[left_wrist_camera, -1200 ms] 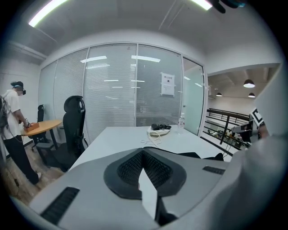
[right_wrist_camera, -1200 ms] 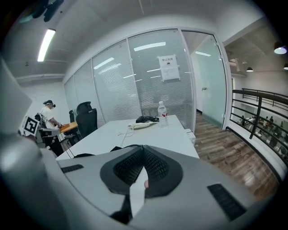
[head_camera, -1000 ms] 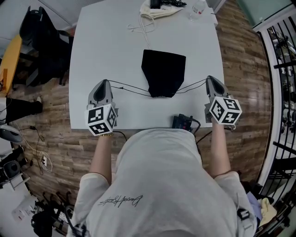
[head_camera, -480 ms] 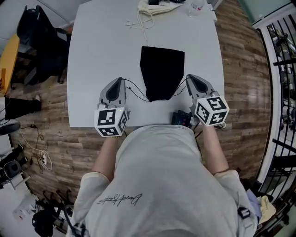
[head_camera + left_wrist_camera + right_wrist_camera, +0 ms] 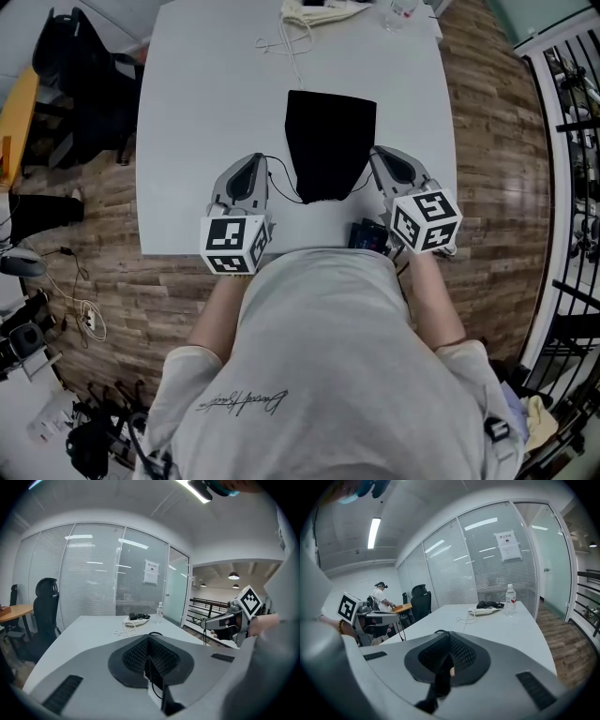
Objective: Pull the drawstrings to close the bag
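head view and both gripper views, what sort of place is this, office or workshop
Most likely an office meeting room. A large white table fills the middle, glass walls fitted with blinds run along one side, and a black office chair stands beside the table.

1. A white table (image 5: 197, 112) carries everything.
2. A black bag (image 5: 330, 141) lies flat near its middle, with thin drawstrings (image 5: 286, 192) trailing from the end nearest the person.
3. At the far edge are a cream pouch (image 5: 319, 14), loose white cords (image 5: 281, 42) and an upright bottle (image 5: 401, 9).
4. A dark device (image 5: 368, 236) sits at the near edge.
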`<state>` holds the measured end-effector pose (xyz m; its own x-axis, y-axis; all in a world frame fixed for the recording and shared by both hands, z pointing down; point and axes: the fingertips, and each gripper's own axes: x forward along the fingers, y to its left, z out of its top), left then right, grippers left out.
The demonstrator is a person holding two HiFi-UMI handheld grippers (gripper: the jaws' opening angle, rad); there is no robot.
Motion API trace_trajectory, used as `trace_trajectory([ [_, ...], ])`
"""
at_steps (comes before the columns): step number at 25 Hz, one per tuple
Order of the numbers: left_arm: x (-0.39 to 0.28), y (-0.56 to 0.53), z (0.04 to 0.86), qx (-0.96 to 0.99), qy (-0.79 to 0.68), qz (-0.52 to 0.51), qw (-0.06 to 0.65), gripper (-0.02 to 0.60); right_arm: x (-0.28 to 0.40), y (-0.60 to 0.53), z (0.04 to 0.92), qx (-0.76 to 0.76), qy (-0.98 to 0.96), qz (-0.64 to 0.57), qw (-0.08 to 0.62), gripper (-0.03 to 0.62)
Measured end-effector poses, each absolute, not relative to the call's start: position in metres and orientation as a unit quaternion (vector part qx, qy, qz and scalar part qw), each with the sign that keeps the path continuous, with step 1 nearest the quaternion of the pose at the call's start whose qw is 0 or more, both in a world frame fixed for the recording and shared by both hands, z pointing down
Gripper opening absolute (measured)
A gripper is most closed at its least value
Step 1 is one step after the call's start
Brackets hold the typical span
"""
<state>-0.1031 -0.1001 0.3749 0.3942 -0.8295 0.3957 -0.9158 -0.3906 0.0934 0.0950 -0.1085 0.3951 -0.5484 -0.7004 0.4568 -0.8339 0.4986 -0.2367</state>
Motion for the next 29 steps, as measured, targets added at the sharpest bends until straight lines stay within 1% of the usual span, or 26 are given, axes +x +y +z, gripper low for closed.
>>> trace_trajectory([
  [6, -0.1016, -0.1044, 0.3731, 0.823, -0.528, 0.140, 0.155, 0.011, 0.0925, -0.1097, 0.3975, 0.445, -0.854, 0.216, 0.162, 0.023],
  [29, -0.1044, -0.1104, 0.3738, 0.826, -0.522, 0.133, 0.166, 0.011, 0.0878, -0.1114, 0.3986, 0.450, -0.851, 0.220, 0.156, 0.023],
])
